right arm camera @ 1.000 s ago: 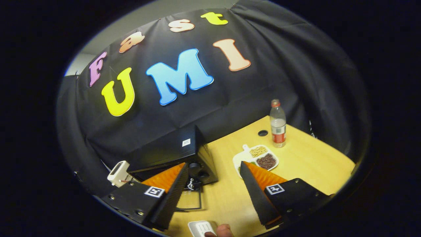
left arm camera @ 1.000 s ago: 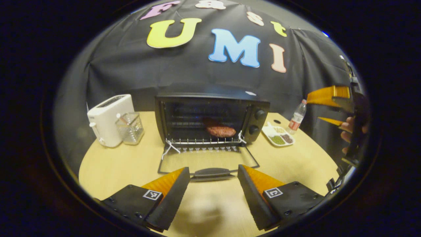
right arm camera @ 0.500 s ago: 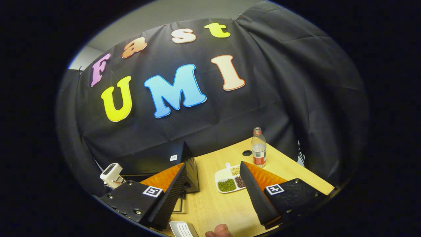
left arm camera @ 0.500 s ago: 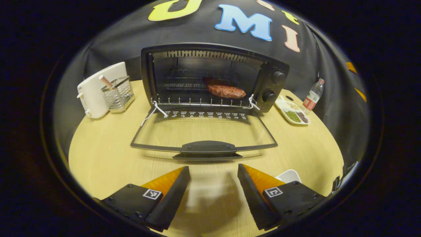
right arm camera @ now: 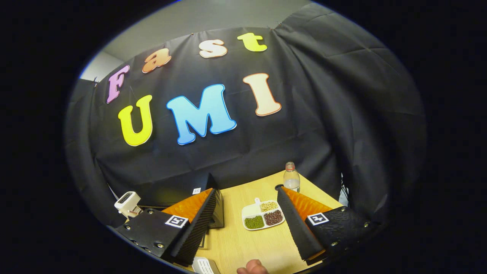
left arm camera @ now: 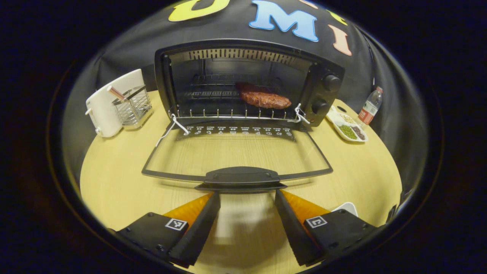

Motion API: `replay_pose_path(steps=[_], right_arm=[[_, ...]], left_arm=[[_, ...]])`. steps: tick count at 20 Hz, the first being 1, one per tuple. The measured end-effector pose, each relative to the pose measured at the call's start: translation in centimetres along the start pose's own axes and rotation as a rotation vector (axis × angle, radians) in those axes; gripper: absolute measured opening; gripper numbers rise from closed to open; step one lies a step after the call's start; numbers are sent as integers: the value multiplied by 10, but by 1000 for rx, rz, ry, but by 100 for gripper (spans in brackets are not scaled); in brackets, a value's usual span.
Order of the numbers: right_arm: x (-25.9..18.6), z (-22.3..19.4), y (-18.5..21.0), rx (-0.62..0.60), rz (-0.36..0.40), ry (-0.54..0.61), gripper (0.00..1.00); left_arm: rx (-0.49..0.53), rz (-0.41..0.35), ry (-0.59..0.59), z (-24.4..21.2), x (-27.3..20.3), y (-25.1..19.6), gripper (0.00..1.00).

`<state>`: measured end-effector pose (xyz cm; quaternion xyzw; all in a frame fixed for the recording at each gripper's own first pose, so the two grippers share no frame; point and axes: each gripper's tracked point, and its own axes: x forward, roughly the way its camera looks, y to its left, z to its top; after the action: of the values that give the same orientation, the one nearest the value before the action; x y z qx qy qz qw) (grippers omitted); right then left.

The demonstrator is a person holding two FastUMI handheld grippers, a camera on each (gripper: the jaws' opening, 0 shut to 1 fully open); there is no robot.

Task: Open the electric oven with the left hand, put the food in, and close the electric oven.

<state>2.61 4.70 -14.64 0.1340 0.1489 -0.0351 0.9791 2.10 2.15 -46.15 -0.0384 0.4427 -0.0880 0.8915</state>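
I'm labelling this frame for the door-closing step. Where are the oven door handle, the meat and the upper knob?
oven door handle [left arm camera: 241, 177]: left gripper view, middle of the grip bar.
meat [left arm camera: 264, 100]: left gripper view, centre of its top surface.
upper knob [left arm camera: 331, 82]: left gripper view, its front face.

White toaster [left arm camera: 104, 104] and wire holder [left arm camera: 132, 103] at 9 o'clock; divided dish [left arm camera: 348, 127] and water bottle [left arm camera: 371, 108] at 3 o'clock.

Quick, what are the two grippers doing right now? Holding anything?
Left gripper: open, holding nothing, just in front of the oven door handle.
Right gripper: open, holding nothing, up above the table.
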Motion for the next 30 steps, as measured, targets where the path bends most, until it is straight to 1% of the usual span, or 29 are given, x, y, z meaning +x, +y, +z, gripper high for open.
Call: replay_pose_path(steps=[1, 2, 3, 4, 6, 7, 8, 10, 11, 13, 14, 17, 18, 21, 22, 27, 29, 30], right_arm=[[-2, 5, 2, -7, 7, -8, 98], [-2, 7, 5, -14, 17, -15, 98], [-3, 10, 7, -19, 24, -24, 98], [-4, 12, 7, -22, 27, -29, 98], [-6, 13, 8, -15, 34, -31, 98], [-7, 12, 8, -12, 38, -30, 98], [-6, 12, 9, -10, 42, -28, 98], [-8, 12, 10, -10, 50, -29, 98], [-9, 13, 11, -8, 53, -31, 98], [-10, 15, 12, -3, 62, -35, 98], [-10, 16, 13, 0, 64, -37, 98], [-13, 18, 13, 6, 72, -44, 98], [-13, 19, 12, 9, 73, -44, 98], [-17, 21, 4, 9, 63, -46, 98], [-17, 21, 0, 8, 57, -46, 98], [-18, 20, -18, 17, 21, -42, 98], [-19, 22, -23, 15, 12, -48, 98], [-19, 24, -24, 12, 9, -52, 98]], left_arm=[[4, -1, 3, 1, -1, 0, 92], [-4, -3, 3, 2, -3, 0, 97], [-6, -4, -5, 5, -6, -1, 92], [-3, -3, -17, 7, -10, -1, 97], [-7, -1, -50, 15, -20, -2, 97], [-13, 0, -68, 19, -25, -2, 100], [-21, 1, -86, 23, -31, -3, 97], [-18, 7, -121, 31, -39, -4, 97], [-5, 12, -137, 35, -44, -4, 92], [28, 21, -172, 45, -52, -5, 92], [40, 23, -189, 51, -56, -6, 97], [56, 26, -248, 74, -65, -7, 97], [65, 29, -260, 81, -67, -7, 100], [69, 27, -297, 104, -74, -10, 97], [71, 28, -307, 112, -74, -10, 100], [78, 30, -333, 144, -64, -9, 94], [69, 26, -349, 152, -67, -13, 92], [70, 28, -359, 155, -72, -13, 100]])
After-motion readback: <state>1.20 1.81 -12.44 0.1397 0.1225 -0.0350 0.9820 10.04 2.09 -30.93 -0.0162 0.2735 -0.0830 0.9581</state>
